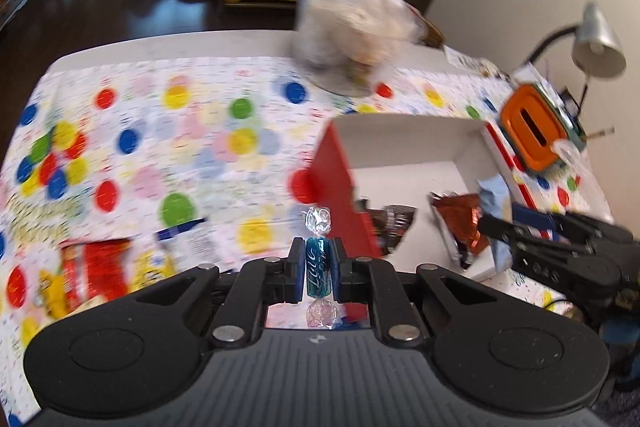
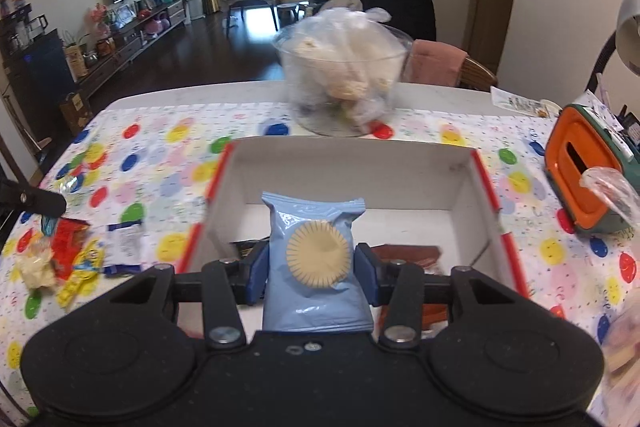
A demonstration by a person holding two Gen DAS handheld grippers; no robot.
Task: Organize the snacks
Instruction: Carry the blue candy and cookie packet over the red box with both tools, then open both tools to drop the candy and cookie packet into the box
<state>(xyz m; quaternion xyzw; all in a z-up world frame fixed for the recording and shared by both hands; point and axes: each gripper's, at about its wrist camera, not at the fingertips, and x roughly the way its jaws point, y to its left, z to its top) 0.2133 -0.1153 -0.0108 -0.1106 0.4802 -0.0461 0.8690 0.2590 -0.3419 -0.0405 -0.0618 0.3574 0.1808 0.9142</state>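
- The left gripper [image 1: 316,269] is pinched tight on a teal wrapped candy [image 1: 317,265]; the candy stands upright between the blue pads, its clear twisted ends sticking out above and below them.
- That gripper sits over the tablecloth [image 1: 160,131], just outside the red left wall of the open box [image 1: 404,143], at the table's near side.
- The right gripper [image 2: 311,269] is closed on a pale blue snack packet [image 2: 314,259] with a round cream biscuit printed on it; the packet is upright, gripped at its sides, its top edge rising above the fingers.
- This gripper is held over the box's near end, pointing toward the far wall; in the left wrist view it reaches in from the right, over the box's near right corner.
- Inside the box lie a dark brown wrapper [image 1: 394,223] and an orange-brown foil packet [image 1: 460,223], both near the front wall.
- Loose snacks rest on the cloth toward the table's near left corner: a red packet [image 2: 70,243], a yellow one [image 2: 82,267] and a white-and-blue sachet [image 2: 124,241].
- A clear bowl [image 2: 344,79] stuffed with bagged items stands by the far edge; an orange-and-green container [image 2: 580,163] sits by the right edge.
- The left wrist view is motion-blurred, so print on the loose packets cannot be read. The blue packet and the gripper body hide much of the box floor in the right wrist view.
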